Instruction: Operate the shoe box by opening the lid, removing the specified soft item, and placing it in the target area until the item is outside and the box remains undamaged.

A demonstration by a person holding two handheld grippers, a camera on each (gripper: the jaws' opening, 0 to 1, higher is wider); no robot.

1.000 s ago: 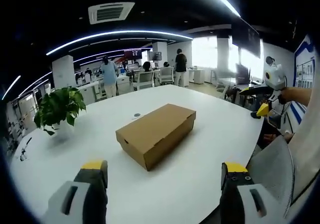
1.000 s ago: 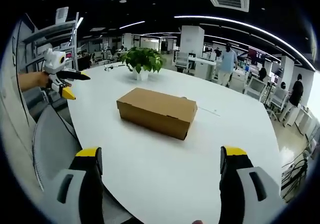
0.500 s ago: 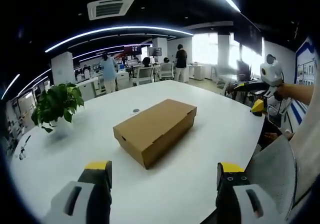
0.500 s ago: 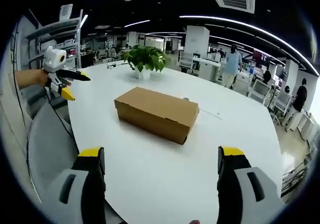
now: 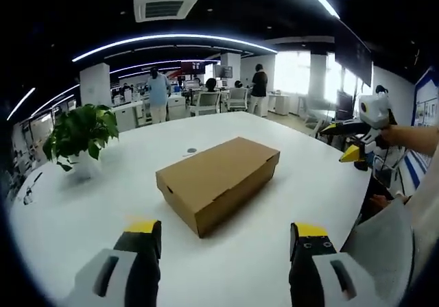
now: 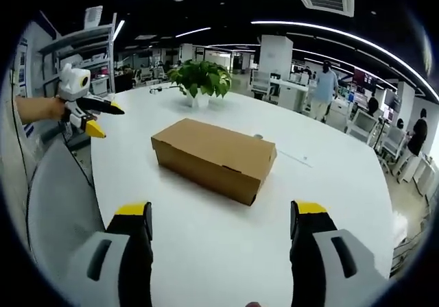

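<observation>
Left gripper view: closed box (image 5: 218,188) on the table (image 5: 82,225); left gripper (image 5: 223,237) wide open, empty. Right gripper (image 6: 221,216) likewise. Lift the lid edge gently, steadying the base.

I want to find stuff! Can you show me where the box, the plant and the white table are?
box (image 5: 219,177), left gripper view, closed lid top
plant (image 6: 200,79), right gripper view, green leaves
white table (image 6: 219,238), right gripper view, bare top

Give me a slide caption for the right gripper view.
Open right gripper faces a closed cardboard shoe box on a white table, potted plant behind.
</observation>
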